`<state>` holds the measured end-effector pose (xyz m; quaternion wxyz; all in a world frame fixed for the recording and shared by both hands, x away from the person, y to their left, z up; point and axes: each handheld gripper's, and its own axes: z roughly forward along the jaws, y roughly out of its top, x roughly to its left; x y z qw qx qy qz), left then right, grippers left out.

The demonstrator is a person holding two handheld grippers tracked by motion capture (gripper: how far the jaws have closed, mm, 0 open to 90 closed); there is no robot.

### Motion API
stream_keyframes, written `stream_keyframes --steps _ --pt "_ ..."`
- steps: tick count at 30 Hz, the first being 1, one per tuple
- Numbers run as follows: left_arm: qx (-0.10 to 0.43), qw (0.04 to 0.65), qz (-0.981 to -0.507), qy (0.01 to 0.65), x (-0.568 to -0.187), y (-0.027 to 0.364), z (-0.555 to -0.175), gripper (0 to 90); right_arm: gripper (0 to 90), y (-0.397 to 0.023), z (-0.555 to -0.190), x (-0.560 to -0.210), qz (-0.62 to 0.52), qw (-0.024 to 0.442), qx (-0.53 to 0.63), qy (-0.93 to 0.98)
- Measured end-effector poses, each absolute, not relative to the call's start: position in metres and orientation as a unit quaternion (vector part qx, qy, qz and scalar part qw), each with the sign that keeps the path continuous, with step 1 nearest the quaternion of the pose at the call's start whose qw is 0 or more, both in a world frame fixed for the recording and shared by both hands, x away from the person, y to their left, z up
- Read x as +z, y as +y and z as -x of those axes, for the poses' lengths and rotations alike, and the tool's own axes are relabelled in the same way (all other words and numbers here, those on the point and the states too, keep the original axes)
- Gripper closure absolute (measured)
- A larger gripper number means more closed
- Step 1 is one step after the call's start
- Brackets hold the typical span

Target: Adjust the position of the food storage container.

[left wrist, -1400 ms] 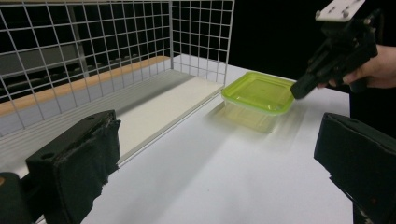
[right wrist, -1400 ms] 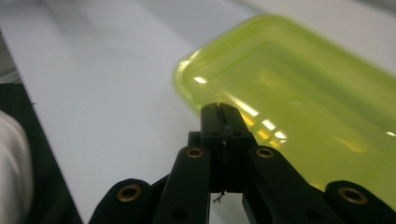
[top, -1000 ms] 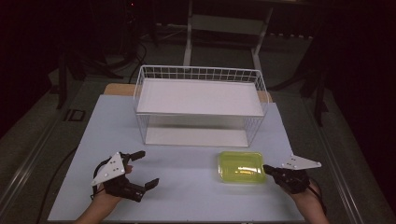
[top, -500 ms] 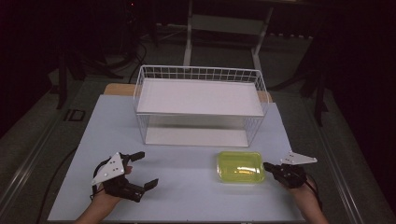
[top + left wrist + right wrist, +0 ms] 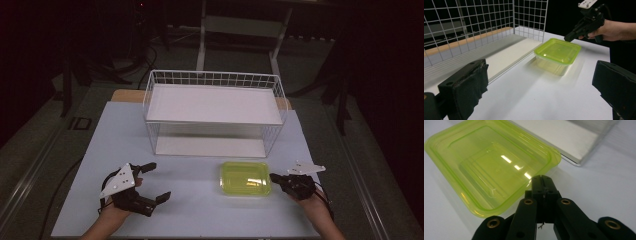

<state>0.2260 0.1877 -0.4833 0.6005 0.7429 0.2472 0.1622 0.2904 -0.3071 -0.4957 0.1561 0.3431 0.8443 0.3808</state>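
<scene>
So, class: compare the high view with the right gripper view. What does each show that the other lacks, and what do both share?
High view alone: the whole white wire basket, the left gripper with fingers spread, both hands, the dark floor. Right gripper view alone: the right gripper with fingers shut together at the rim of the yellow-green container, and the ridges in its lid. Both: that container, the white table.

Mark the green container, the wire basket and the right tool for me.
green container (image 5: 245, 178), high view, middle of its lid.
wire basket (image 5: 214, 78), high view, far top rim.
right tool (image 5: 273, 176), high view, tip of its shut jaws beside the container's right edge.
</scene>
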Motion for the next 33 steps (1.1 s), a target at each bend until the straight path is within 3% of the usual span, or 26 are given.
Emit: stream_keyframes --steps 33 --pt "0.158 0.597 -0.746 0.25 -0.484 0.188 -0.224 0.9 90.0 -0.233 -0.296 -0.494 -0.281 0.116 0.391 0.869"
